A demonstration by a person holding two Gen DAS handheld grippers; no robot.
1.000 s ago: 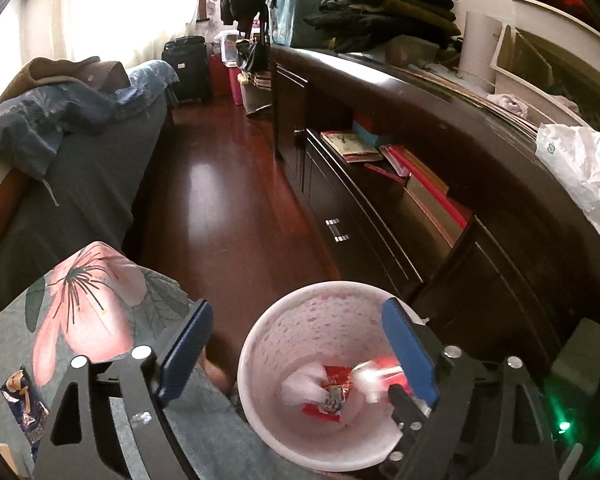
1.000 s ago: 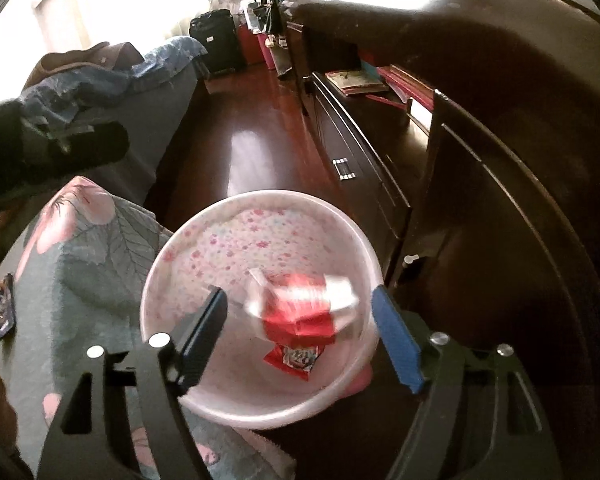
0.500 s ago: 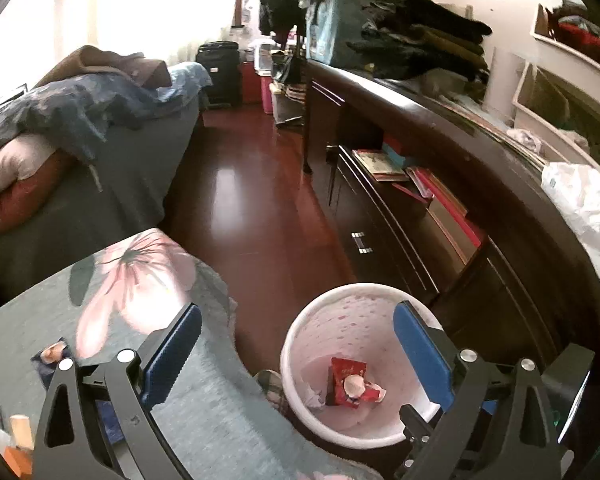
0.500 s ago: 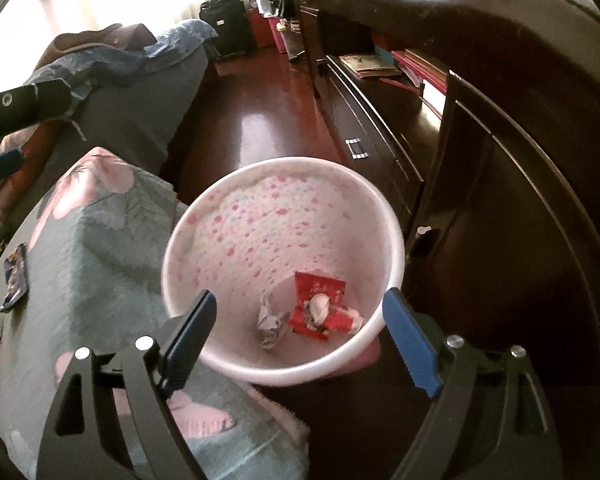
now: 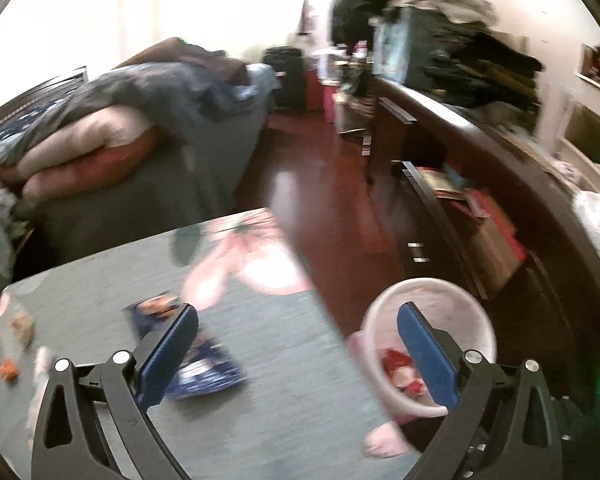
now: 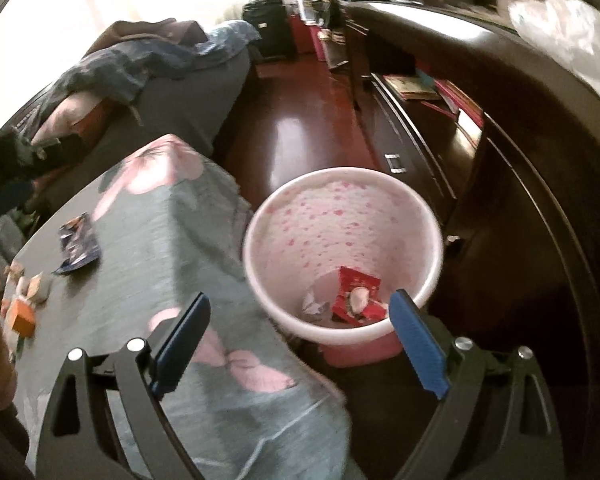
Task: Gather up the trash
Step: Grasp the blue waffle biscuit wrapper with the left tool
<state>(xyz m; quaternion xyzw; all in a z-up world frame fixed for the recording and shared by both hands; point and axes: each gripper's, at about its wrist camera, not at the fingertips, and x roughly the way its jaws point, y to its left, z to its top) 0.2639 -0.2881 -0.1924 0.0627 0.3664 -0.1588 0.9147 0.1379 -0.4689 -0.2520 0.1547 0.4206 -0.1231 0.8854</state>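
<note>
Left gripper (image 5: 296, 320): jaws spread wide, nothing held between the 2 blue pads; it is seen above the table (image 5: 260, 380), whose grey floral cloth is smeared by motion blur. Right gripper (image 6: 300, 312): jaws likewise spread wide and empty, positioned over the gap between table edge and bin.

Items, largest to smallest:

1. Bed (image 5: 140, 140), heaped with bedding; edges blurred in the left view.
2. Dark wooden cabinet (image 6: 520, 160) along the right side, partly cut off by the lens rim; books on its open shelf are too blurred for any title to be read.
3. Pink spotted bin (image 6: 340, 208), standing on the floor just beside the table; in the left view its near wall is hidden behind the right-hand pad.
4. Blue wrapper (image 5: 204, 364) on the table, partly covered by the left gripper's pad; its print cannot be read.
5. Red wrapper (image 6: 358, 296) at the bottom of the bin, beside a crumpled white scrap (image 6: 312, 304); no lettering is legible.
6. Small orange and pale scraps (image 6: 28, 300) at the table's left edge, indistinct.

Change from 0.5 s ago: more of the table top is taken in by both views, the bin is seen farther off, and the red wrapper is unmoved in the bin.
</note>
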